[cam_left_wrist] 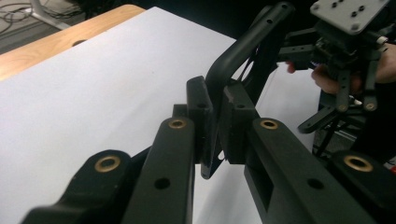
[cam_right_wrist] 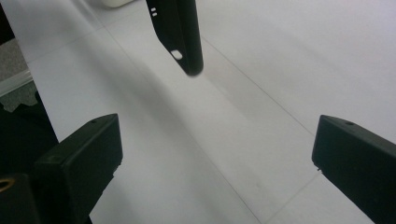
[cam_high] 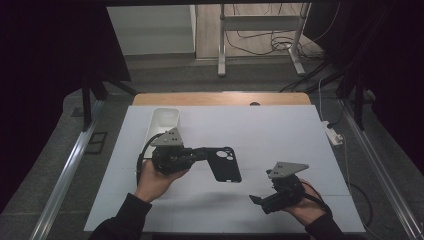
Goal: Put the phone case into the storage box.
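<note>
Matt black plastic phone case [cam_high: 224, 164], smooth white sheet [cam_high: 280, 135], wooden table edge [cam_high: 220, 98]

The high view is looking forward and down over the whole white table [cam_high: 280, 130] from above. Each gripper view is riding close along its own jaws, low over the tabletop. All three are sharing the black phone case [cam_high: 224, 164].
</note>
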Motion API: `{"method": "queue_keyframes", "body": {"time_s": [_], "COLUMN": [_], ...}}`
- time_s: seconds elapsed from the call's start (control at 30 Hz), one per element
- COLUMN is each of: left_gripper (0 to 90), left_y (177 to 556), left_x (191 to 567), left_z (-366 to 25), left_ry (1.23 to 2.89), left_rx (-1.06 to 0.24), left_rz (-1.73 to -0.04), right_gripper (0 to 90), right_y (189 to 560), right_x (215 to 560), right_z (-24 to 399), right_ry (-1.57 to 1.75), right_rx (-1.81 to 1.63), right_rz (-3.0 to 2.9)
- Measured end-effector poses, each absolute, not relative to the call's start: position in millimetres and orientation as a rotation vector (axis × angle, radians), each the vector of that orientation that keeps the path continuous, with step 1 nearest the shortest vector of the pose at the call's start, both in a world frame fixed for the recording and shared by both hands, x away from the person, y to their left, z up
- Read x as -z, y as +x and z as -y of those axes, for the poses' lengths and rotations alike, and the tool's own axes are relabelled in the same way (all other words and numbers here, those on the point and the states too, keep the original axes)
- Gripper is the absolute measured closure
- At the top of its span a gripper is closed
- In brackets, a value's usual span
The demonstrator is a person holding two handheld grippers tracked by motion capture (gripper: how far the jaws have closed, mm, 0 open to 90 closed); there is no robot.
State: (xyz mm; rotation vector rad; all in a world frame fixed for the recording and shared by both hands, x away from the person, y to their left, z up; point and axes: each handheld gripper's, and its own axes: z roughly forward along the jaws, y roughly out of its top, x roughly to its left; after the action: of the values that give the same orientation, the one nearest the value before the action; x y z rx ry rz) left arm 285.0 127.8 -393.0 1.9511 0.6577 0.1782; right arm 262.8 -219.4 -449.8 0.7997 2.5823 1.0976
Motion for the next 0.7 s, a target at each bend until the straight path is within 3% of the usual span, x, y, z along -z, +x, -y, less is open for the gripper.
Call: {"method": "queue_keyframes", "body": {"time_s": [0.7], "left_gripper": [83.0], "left_y": [296], "left_x": [373], "left_z": [-163], "left_ry": [1.987], "left_rx": [-0.23], "left_rz": [-0.715], "right_gripper": [0.0], "right_y": [252], "right_x": [447], "right_z": [270], "right_ry": [0.95], "right_rx": [-1.083], "right_rz": [-2.475]}}
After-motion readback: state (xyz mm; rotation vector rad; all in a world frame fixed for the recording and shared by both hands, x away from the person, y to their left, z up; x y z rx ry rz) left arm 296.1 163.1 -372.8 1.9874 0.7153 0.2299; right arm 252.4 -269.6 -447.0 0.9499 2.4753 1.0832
